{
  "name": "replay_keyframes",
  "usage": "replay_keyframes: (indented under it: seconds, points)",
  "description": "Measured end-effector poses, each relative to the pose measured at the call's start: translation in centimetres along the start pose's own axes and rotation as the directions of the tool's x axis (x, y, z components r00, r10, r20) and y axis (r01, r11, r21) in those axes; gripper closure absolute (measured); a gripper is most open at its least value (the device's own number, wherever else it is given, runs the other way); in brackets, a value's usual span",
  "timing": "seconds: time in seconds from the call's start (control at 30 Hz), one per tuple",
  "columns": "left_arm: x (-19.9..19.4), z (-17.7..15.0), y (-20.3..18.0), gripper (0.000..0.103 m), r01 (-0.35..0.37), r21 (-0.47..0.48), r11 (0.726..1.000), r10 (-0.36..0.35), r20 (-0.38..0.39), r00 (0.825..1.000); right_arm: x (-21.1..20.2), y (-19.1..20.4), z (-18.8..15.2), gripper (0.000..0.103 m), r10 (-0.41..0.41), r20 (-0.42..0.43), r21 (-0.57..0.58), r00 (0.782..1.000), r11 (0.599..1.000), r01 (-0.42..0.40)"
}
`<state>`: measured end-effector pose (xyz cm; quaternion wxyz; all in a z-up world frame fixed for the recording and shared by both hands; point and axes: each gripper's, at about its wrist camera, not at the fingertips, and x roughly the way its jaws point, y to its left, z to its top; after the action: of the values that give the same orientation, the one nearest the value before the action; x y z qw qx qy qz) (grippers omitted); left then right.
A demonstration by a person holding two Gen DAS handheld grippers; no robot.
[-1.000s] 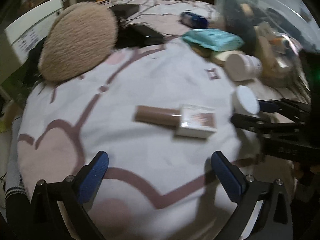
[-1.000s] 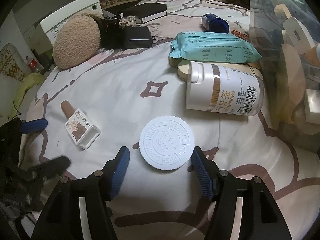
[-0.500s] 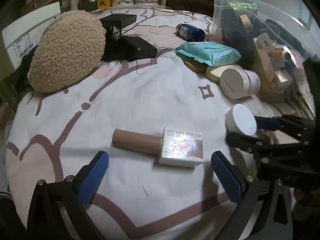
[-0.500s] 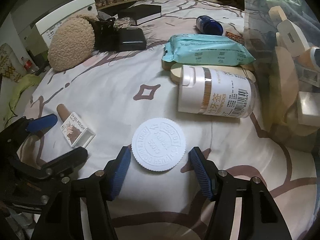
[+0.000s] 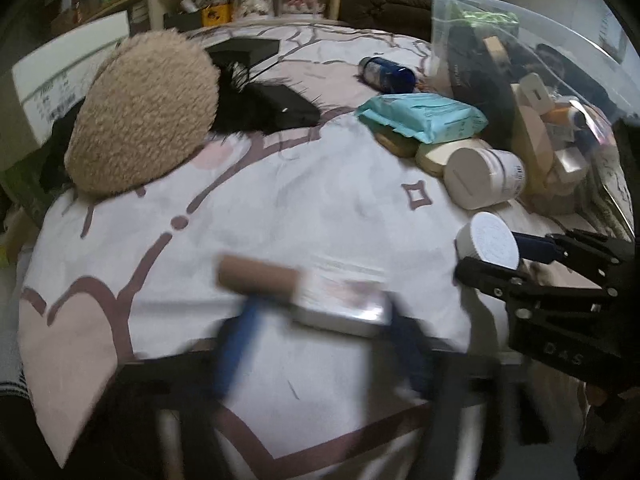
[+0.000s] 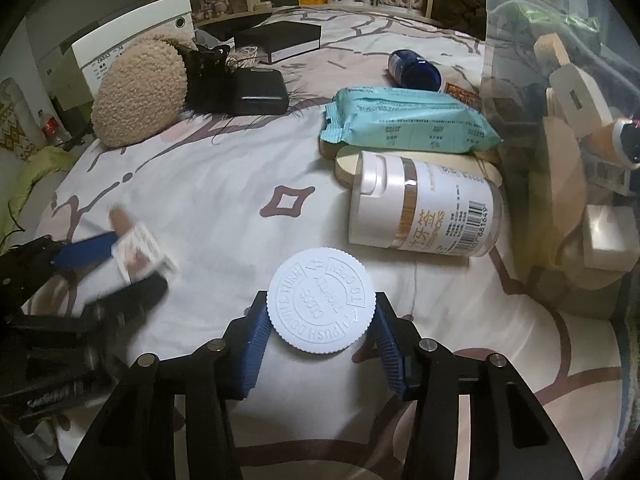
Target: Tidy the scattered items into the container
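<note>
A UV gel polish bottle (image 5: 320, 296) with a tan cap and a white boxy body lies on the patterned bedsheet (image 5: 320, 200). My left gripper (image 5: 324, 332) is motion-blurred and its jaws are closing around it; the bottle (image 6: 138, 252) sits between the fingers, and I see no firm press. My right gripper (image 6: 320, 320) is closing on a white child-proof capped jar (image 6: 322, 300), its blue pads touching both sides of the cap. The left wrist view shows that jar (image 5: 486, 240) between the right fingers. The clear plastic container (image 6: 560, 60) stands at the right and holds several items.
Near the container lie a toothpick jar (image 6: 424, 212), a teal wipes pack (image 6: 404, 124) on wooden discs, and a blue bottle (image 6: 414, 70). A fuzzy beige hat (image 6: 140, 92), a black case (image 6: 260, 94) and a black box (image 6: 276, 42) sit at the far left.
The left jaws have swung in from wide open around the polish bottle, which now sits close in front. The right pads have narrowed until they touch the white cap.
</note>
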<state>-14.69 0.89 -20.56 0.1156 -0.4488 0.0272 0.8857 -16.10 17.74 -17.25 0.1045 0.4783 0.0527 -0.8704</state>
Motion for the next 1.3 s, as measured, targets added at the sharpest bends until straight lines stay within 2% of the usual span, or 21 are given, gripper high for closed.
replay_keyframes:
  seconds: [0.27, 0.3, 0.33, 0.4, 0.5, 0.6, 0.67, 0.73, 0.87, 1.0, 1.3]
  points:
    - [0.0, 0.0, 0.1, 0.062, 0.020, -0.003, 1.000, -0.020, -0.007, 1.000, -0.1, -0.1, 0.0, 0.053, 0.005, -0.006, 0.008, 1.000, 1.000, -0.005]
    - [-0.1, 0.0, 0.2, 0.054, 0.026, -0.013, 1.000, -0.026, -0.008, 1.000, -0.1, -0.1, 0.0, 0.053, 0.006, -0.007, 0.010, 1.000, 1.000, -0.006]
    - [-0.2, -0.1, 0.4, 0.035, 0.029, -0.026, 0.999, -0.029, -0.008, 1.000, -0.1, -0.1, 0.0, 0.053, 0.008, -0.009, 0.012, 1.000, 1.000, -0.008]
    - [-0.6, 0.0, 1.0, 0.016, 0.029, -0.050, 0.998, -0.029, -0.005, 1.000, 0.0, -0.2, -0.1, 0.053, 0.014, -0.011, 0.019, 1.000, 1.000, -0.014]
    - [-1.1, 0.4, 2.0, 0.016, 0.027, -0.059, 0.998, -0.028, -0.001, 1.000, 0.0, -0.2, -0.1, 0.053, 0.020, -0.014, 0.027, 1.000, 0.999, -0.020]
    - [-1.2, 0.9, 2.6, 0.016, -0.006, -0.030, 1.000, 0.007, 0.013, 1.000, 0.0, -0.2, -0.2, 0.053, 0.024, -0.014, 0.027, 1.000, 0.999, -0.024]
    - [-1.2, 1.3, 3.0, 0.015, 0.014, -0.027, 1.000, -0.013, 0.018, 1.000, 0.1, -0.2, -0.1, 0.053, 0.028, -0.015, 0.027, 0.999, 0.999, -0.028]
    - [-1.3, 1.5, 2.8, 0.009, 0.052, -0.020, 0.998, -0.051, 0.026, 0.998, 0.1, -0.3, -0.1, 0.053, 0.036, -0.018, 0.033, 0.999, 0.999, -0.036]
    - [-1.1, 1.5, 1.5, 0.001, 0.105, 0.063, 0.992, -0.107, 0.022, 0.994, 0.2, -0.4, 0.0, 0.053, 0.054, -0.023, 0.044, 0.998, 0.998, -0.053]
    - [-0.1, 1.3, 0.4, 0.000, 0.097, 0.136, 0.986, -0.097, -0.012, 0.995, 0.3, -0.4, 0.0, 0.053, 0.064, -0.025, 0.048, 0.998, 0.997, -0.063]
    - [1.9, 1.3, 0.7, 0.001, 0.067, 0.136, 0.988, -0.060, -0.057, 0.997, 0.5, -0.6, 0.1, 0.053, 0.096, -0.028, 0.074, 0.995, 0.993, -0.094]
